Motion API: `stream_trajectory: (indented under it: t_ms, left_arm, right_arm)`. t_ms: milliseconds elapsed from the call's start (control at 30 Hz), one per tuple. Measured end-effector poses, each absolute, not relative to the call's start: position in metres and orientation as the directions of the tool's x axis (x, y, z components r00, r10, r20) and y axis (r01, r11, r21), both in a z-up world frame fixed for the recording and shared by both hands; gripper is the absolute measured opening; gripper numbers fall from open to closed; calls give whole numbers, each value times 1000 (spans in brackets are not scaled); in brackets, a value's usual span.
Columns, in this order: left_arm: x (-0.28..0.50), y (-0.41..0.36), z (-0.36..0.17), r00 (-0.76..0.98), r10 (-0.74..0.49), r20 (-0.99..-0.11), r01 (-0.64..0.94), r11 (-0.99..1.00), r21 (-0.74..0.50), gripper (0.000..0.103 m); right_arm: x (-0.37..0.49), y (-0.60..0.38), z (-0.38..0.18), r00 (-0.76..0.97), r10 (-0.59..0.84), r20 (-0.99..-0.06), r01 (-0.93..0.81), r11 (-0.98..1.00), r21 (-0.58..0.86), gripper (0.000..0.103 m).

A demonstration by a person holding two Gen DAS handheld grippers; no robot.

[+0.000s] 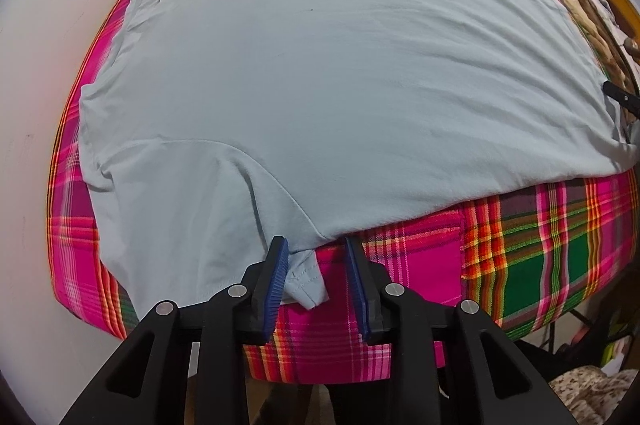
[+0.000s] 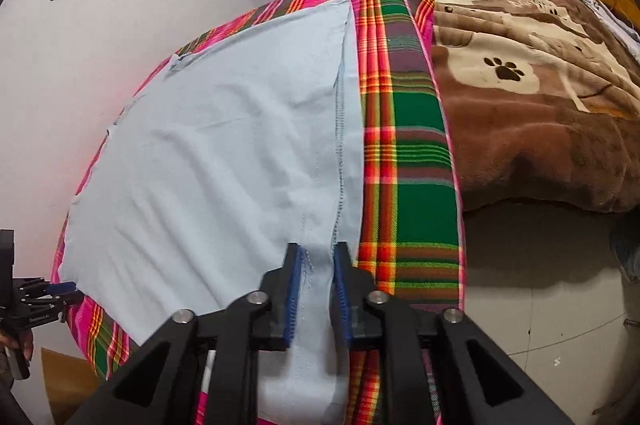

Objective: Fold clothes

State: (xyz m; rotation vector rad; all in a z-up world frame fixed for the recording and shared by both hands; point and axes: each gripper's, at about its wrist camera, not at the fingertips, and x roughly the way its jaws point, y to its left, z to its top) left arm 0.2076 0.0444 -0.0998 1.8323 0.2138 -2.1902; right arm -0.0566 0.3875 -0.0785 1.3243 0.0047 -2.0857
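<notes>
Pale blue T-shirt (image 1: 320,65) flat on plaid bed (image 1: 540,257), lightly wrinkled. Left gripper (image 1: 318,265) jaws released around sleeve; right gripper (image 2: 316,277) clenched on hem, far side cut off.

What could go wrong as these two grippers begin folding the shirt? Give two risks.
1. The left gripper has its jaws apart around only the sleeve corner of the light blue T-shirt; a thin bite may slip.
2. The right gripper straddles the bunched hem, so lifting could drag wrinkles across the plaid blanket.
</notes>
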Motion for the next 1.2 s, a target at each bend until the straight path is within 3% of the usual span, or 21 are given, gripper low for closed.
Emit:
stream_trajectory:
  t_ms: [67,467,767,933,1200]
  left_arm:
    - [209,46,-100,-158,-116,-981,306,-950,63,31]
    - [222,57,-99,-162,-108,-981,317,-947,52,34]
    - [231,72,-92,-167,-80,-983,326,-945,21,35]
    - [235,77,-78,-217,-43,-975,350,-936,-37,35]
    - [205,81,-70,-264,9,-964,329,-939,-99,35]
  right_arm:
    - [-58,388,-78,-269,-530,-804,526,-781,339,2]
    - [-65,394,-82,-275,-470,-839,490,-819,298,1]
    - [-67,398,-70,-323,-423,-847,493,-839,231,7]
    - [-83,384,-58,-348,-478,-806,527,-811,254,8]
    - [-115,343,-74,-309,-481,-821,544,-797,262,12]
